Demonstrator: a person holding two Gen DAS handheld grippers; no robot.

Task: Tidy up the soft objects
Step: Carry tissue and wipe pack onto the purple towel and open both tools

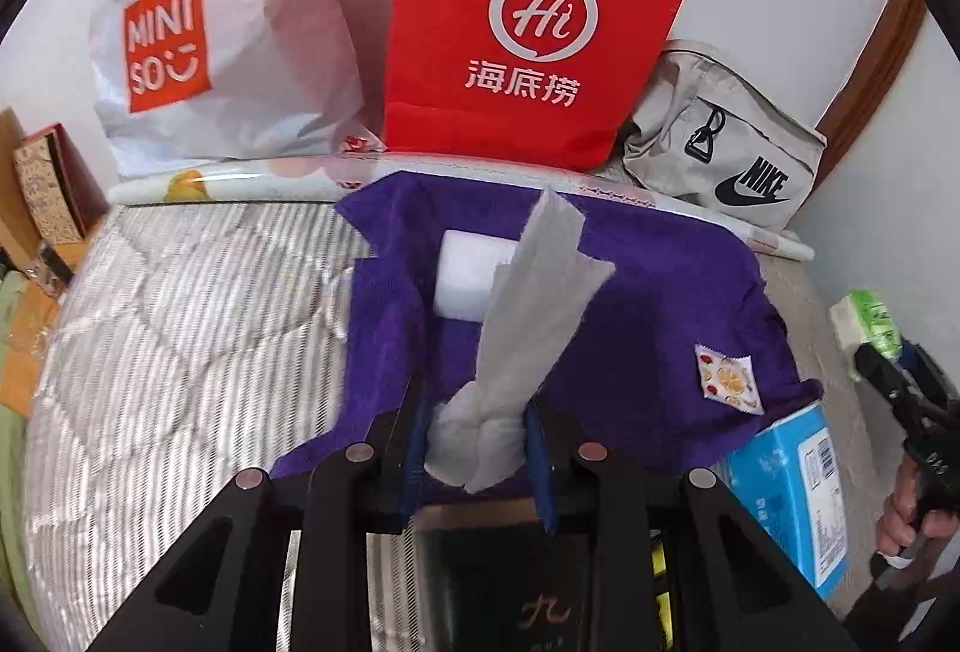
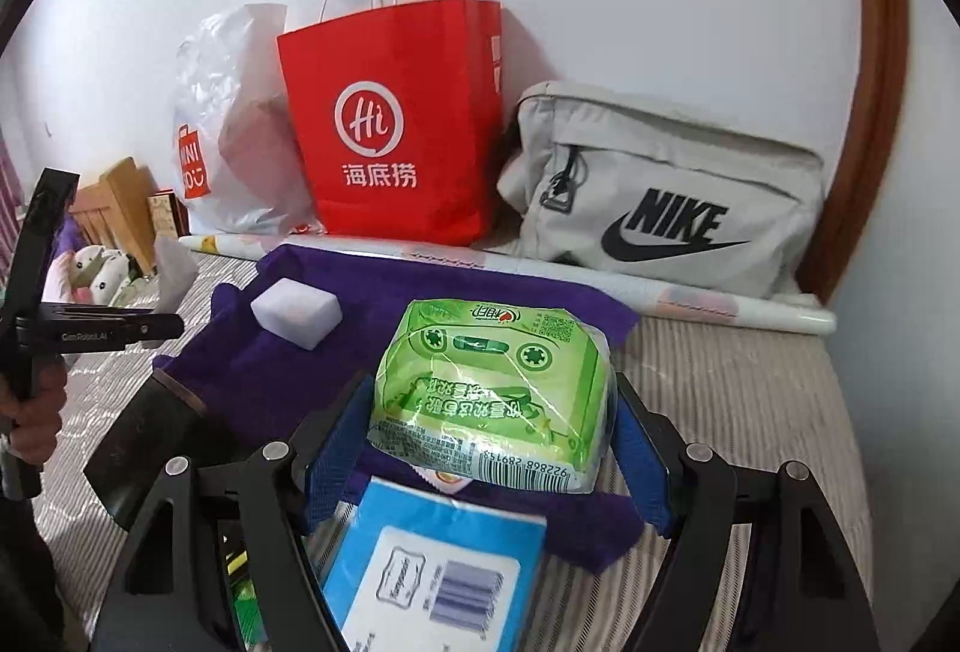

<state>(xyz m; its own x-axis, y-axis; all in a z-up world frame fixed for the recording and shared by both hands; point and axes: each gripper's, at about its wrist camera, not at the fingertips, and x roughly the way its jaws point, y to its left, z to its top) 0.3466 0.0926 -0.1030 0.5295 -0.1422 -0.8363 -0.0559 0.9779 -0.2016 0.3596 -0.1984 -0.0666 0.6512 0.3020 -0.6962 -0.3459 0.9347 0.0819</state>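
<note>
Tissue: we see a crumpled grey-white tissue [image 1: 480, 436] pinched between the two blue-padded fingers of the left gripper [image 1: 477, 448], its loose end standing up over the purple cloth [image 1: 660, 304].
Left gripper: its jaws stand narrow and are closed on the tissue, which bulges out below the pads.
Tissue pack: we see a green plastic-wrapped pack of tissues [image 2: 492, 388] held between the blue pads of the right gripper [image 2: 489, 457], barcode end toward the camera.
Right gripper: its jaws stand wide, one pad against each side of the pack, which is lifted clear of the cloth.
Purple cloth: it lies spread on the striped bed cover [image 1: 180, 328], with a small fruit-print patch [image 1: 729, 373] near one corner.
White block: a small white block [image 2: 295, 313] rests on the cloth, beyond both grippers.
Blue box: a blue box [image 2: 432, 568] with a barcode label lies at the near edge of the cloth, below the green pack.
Dark box: from the left wrist we see a dark box [image 1: 510, 580] just under the gripper.
Back row: against the wall stand a white plastic shopping bag [image 1: 228, 40], a red paper bag [image 2: 396, 124] and a grey pouch [image 2: 666, 190], with a rolled sheet [image 2: 660, 292] lying in front of them.
Hands: we make out a hand [image 1: 906, 526] on the right gripper's handle at the frame edge.
</note>
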